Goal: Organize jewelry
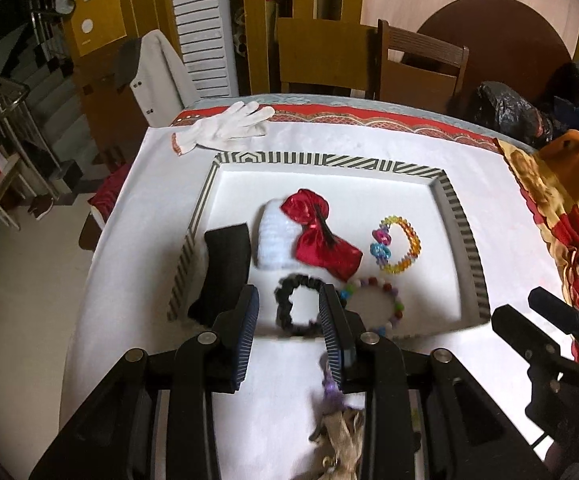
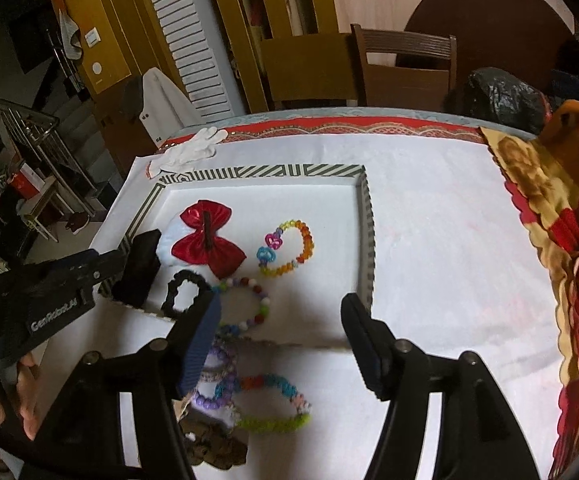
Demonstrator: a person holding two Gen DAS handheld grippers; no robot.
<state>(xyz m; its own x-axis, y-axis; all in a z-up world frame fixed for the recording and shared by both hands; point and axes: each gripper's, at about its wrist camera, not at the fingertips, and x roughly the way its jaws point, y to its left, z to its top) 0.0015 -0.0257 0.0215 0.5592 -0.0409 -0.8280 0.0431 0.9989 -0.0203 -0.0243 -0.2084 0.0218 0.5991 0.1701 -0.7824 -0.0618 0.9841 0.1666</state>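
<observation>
While bracelets (image 2: pixel 265 404) lie outside tray (image 2: pixel 365 240), glove (image 1: pixel 225 126) beyond

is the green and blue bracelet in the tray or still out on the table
Out. The green and blue bracelet lies on the white cloth in front of the striped tray, nearer the camera than its front edge.

White glove (image 1: pixel 225 126), chair (image 1: pixel 423 66), blanket (image 1: pixel 565 200).

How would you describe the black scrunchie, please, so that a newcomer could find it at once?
Start at the shallow white tray with the striped rim on the white-covered table. Along its near edge lies the black ruffled fabric scrunchie, beside the pastel round-bead bracelet. It is the only dark, soft ring there; the other rings are bright beads.
</observation>
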